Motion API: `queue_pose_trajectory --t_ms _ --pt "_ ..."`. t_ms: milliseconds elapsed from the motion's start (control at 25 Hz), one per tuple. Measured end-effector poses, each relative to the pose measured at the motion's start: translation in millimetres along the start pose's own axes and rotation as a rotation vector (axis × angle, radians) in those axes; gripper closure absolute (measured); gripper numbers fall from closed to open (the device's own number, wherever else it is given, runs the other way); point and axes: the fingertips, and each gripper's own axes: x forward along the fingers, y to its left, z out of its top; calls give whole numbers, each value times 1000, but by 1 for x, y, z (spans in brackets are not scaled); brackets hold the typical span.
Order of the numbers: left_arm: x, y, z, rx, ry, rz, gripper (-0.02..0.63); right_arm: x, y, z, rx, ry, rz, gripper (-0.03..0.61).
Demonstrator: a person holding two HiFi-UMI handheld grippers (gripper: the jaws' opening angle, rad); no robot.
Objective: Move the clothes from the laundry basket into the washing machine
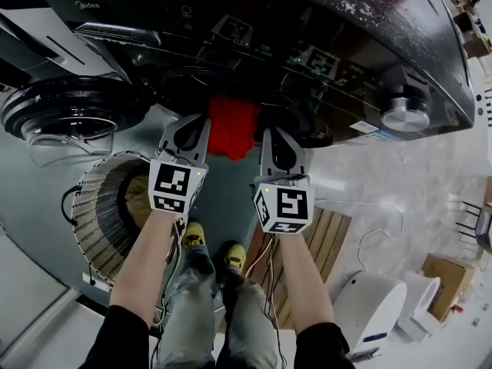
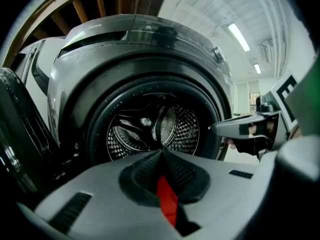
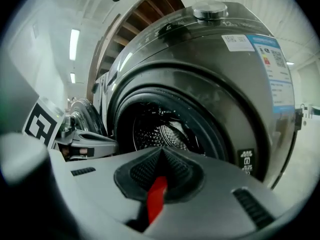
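Head view looks down on our two arms, with a red garment [image 1: 233, 125] bunched between the tools, soft and crumpled, hanging just in front of the round mouth of the washing machine [image 1: 269, 21]. The machine's shell is dark grey, glossy and curved. Our left gripper [image 1: 198, 121] and right gripper [image 1: 269, 135] sit close together, one on each side of the cloth.

In the left gripper view we see that tool's ribbed black pads pressed together on a narrow fold of the red fabric, which runs back between the grey jaws. The right gripper view shows the same: its jaws are clamped on a strip of red cloth.

Ahead of both pairs of jaws the drum [image 2: 150, 129] stands wide open, bright perforated steel with raised paddles, ringed by a thick dark rim. The door [image 1: 69, 110], a black hoop round a clear bulging bowl, is swung aside at the left of the head view, clear of the mouth.

The laundry basket [image 1: 104, 206], round with pale vertical slats, stands on the grey floor [image 1: 231, 198] under our left forearm, just beside our legs. A slatted wooden board [image 1: 327, 241] lies under our right forearm.
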Motion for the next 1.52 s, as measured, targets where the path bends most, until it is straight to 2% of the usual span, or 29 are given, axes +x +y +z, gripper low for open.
queue_pose_trajectory --t_ms 280,480,880,1120,1280,1440,1520 --pt "2 0 -41 -13 81 -6 603 -3 1 -42 28 68 -6 575" --pt "-17 -2 -34 -55 84 6 603 -17 6 -31 56 77 8 575" --pt "-90 -10 68 -90 37 73 603 -73 13 76 78 50 18 575" --pt "-137 -11 143 -83 -12 113 603 -105 33 149 44 28 79 575" --pt "-164 -16 198 -47 -40 123 603 -119 48 204 48 2 118 575" --pt "-197 -14 240 -81 -69 155 603 -130 61 255 53 -23 144 575" --pt "-214 -7 262 -69 -83 186 603 -134 71 278 58 -41 164 575"
